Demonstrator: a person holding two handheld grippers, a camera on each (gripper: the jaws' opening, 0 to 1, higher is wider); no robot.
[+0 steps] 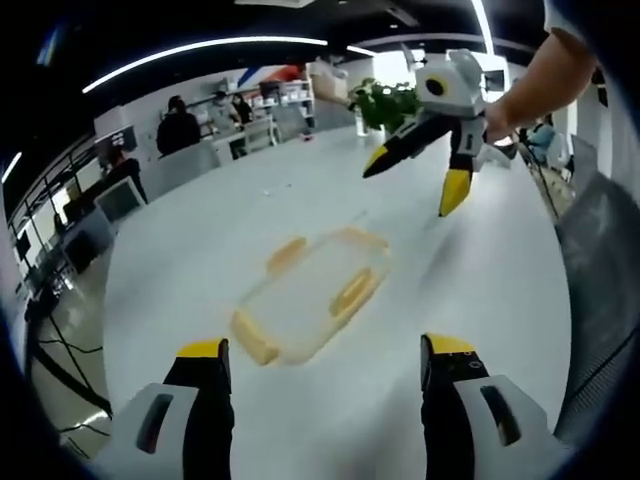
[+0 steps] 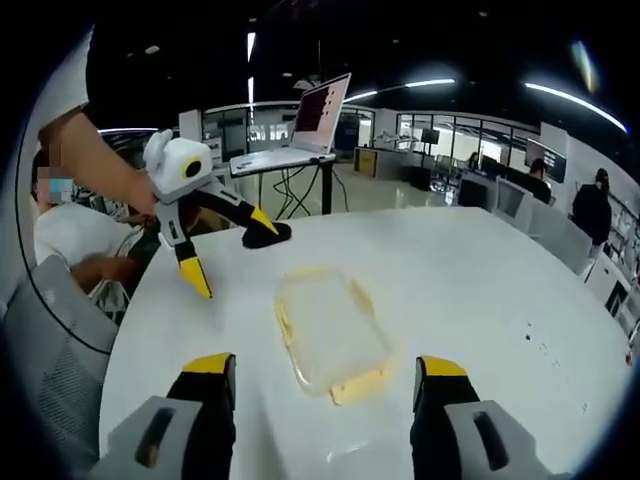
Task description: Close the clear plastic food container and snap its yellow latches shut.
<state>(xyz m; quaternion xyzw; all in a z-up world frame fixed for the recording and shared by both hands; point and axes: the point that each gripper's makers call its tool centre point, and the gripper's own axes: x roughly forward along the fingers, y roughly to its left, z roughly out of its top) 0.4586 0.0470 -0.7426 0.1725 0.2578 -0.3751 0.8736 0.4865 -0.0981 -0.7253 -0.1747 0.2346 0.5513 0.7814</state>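
Looking along your left gripper (image 1: 325, 365), you see the clear plastic food container (image 1: 310, 295) lying flat on the white table (image 1: 480, 290), just ahead of the jaws and between them, with its yellow latches (image 1: 352, 292) around the rim; whether the lid already sits fully down I cannot tell, because the plastic is blurred. Both grippers are spread wide and hold nothing. The main risk, in my judgement, is that the container slides: it is light and the table looks smooth, so if you press one latch from the side with only one gripper, the box can run away or turn instead of snapping. A second risk is to push a latch when the lid is not seated, which would leave one corner up. Also the two grippers come to the container from opposite sides, so they can hit each other above it if both go down together. About the pose: your left gripper is low, near the table, pointing at the near end of the container. In the right gripper view your right gripper (image 2: 325, 370) is also low and close to the container (image 2: 330, 330), and the left gripper (image 2: 215, 245) hangs beyond its far end, jaws apart and tips pointing down to the table (image 2: 480, 290), held by your hand (image 2: 140, 200).
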